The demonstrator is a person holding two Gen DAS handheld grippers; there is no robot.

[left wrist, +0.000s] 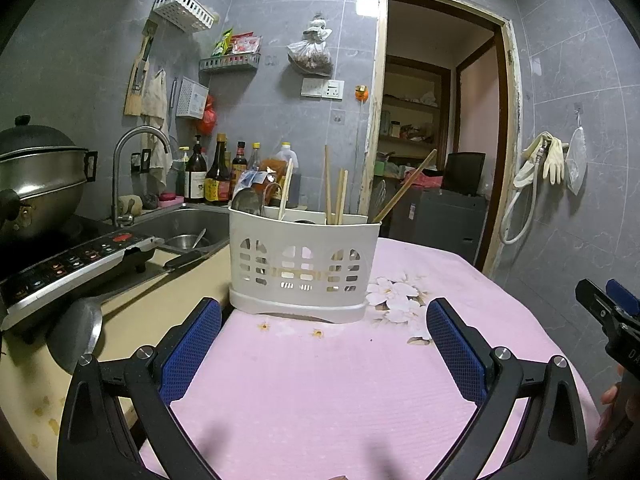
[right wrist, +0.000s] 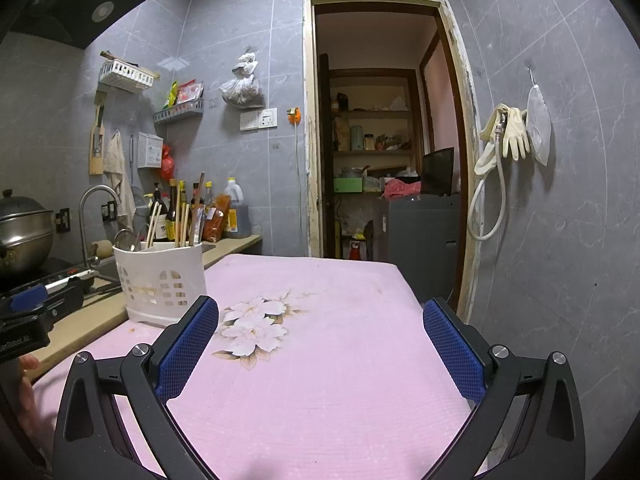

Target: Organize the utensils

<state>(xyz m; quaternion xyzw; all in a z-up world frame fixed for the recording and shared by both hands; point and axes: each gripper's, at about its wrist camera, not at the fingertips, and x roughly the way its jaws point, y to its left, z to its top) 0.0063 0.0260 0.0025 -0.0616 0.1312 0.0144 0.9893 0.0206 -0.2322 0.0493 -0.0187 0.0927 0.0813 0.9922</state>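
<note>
On the pink flowered cloth (left wrist: 320, 392) covering the counter, at its far left corner, stands the white utensil caddy (left wrist: 304, 268), upright, slotted walls facing us. Inside it, wooden chopsticks (left wrist: 334, 196) poke up near the middle, one long chopstick (left wrist: 404, 188) leans out to the right, and a metal ladle (left wrist: 246, 202) sits in the left compartment beside a pale flat handle (left wrist: 286, 188).

The left hand-held gripper (left wrist: 324, 322) hovers low over the cloth, just short of the caddy, its blue pads (left wrist: 192, 350) spread wide and nothing between them. The caddy sits squarely framed in that gap, apart from both fingers.

Over on the right wrist view, the right hand-held gripper (right wrist: 320, 322) is also spread wide and empty, aimed across the cloth at the doorway (right wrist: 384, 140), with the printed white flowers (right wrist: 256, 328) just ahead of its left finger. The caddy lies off to its far left. The left gripper's body shows at that view's left edge, with fingertips of a person's hand (right wrist: 28, 364) behind it.

Left of the cloth runs the beige counter (left wrist: 132, 320), carrying a metal ladle bowl (left wrist: 76, 332), an induction cooker (left wrist: 68, 268) with a lidded pot (left wrist: 38, 176), and further back the sink (left wrist: 188, 220) with its tap (left wrist: 136, 160) and a row of sauce bottles (left wrist: 218, 176).
</note>
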